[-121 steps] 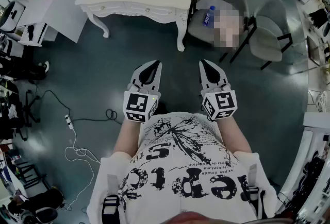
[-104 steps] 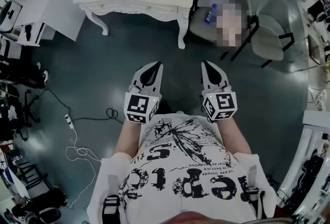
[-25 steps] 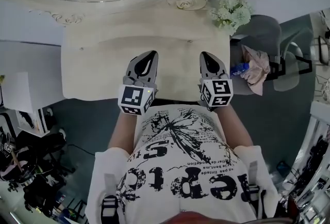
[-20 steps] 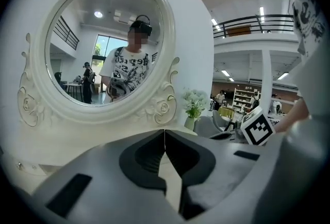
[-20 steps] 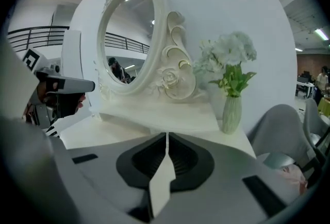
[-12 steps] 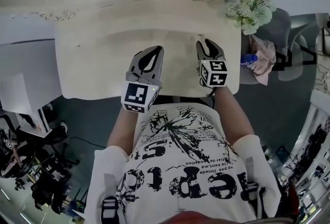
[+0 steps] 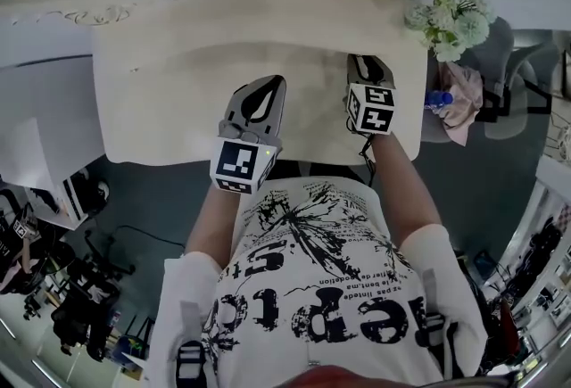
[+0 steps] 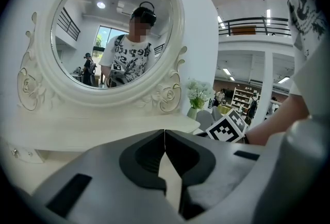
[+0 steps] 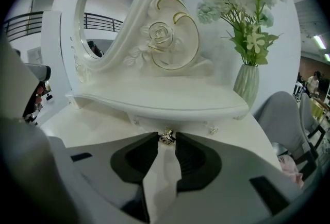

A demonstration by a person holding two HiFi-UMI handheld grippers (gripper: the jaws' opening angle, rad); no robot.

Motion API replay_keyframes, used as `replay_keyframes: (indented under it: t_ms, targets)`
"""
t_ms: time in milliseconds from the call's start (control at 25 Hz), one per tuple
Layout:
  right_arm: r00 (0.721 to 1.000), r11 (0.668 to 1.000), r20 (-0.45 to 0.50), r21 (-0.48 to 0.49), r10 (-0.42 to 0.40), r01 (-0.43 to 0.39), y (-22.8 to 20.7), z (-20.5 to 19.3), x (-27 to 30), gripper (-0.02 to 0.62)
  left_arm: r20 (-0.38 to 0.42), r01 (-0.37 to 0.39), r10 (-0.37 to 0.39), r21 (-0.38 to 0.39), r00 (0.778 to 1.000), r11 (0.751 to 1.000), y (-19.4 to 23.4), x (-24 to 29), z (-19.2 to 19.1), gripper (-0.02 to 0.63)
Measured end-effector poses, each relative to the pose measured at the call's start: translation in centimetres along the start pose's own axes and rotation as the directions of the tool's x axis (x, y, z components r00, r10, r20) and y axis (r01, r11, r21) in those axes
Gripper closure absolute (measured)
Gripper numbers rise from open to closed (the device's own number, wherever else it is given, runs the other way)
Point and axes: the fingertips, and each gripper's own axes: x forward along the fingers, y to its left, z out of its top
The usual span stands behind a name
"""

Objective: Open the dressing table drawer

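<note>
The white dressing table (image 7: pixel 178 101) stands right in front of me, its oval mirror (image 8: pixel 111 27) at the back. Under its raised shelf (image 9: pixel 154 102) sits a small drawer front with a metal knob (image 9: pixel 166 139). My right gripper (image 9: pixel 166 136) reaches over the table's right side (image 7: pixel 370 65) with its jaws a little apart. The knob lies between the fingertips (image 9: pixel 150 139), and I see no squeeze on it. My left gripper (image 8: pixel 164 131) hangs over the front middle of the tabletop (image 7: pixel 268 85), shut on nothing.
A vase of white flowers (image 9: pixel 247 84) stands on the table's back right corner (image 7: pixel 451 16). Right of the table is a grey chair with a pink cloth (image 7: pixel 459 101) and a blue bottle (image 7: pixel 439 98). A white cabinet (image 7: pixel 45 119) stands left.
I have walked up to the table. In the last second the right gripper opened and went forward and down to the back right of the tabletop; the left gripper sank a little.
</note>
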Motion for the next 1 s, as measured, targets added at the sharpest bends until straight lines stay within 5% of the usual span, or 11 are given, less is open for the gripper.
replay_keyframes:
  t_ms: [1000]
  targets:
    - [0.999, 1.0, -0.053, -0.015, -0.007, 0.006, 1.6, -2.8, -2.8, 0.489, -0.003, 0.019, -0.019, 0.029, 1.0, 0.999, -1.5, -1.4, 0.1, 0.586]
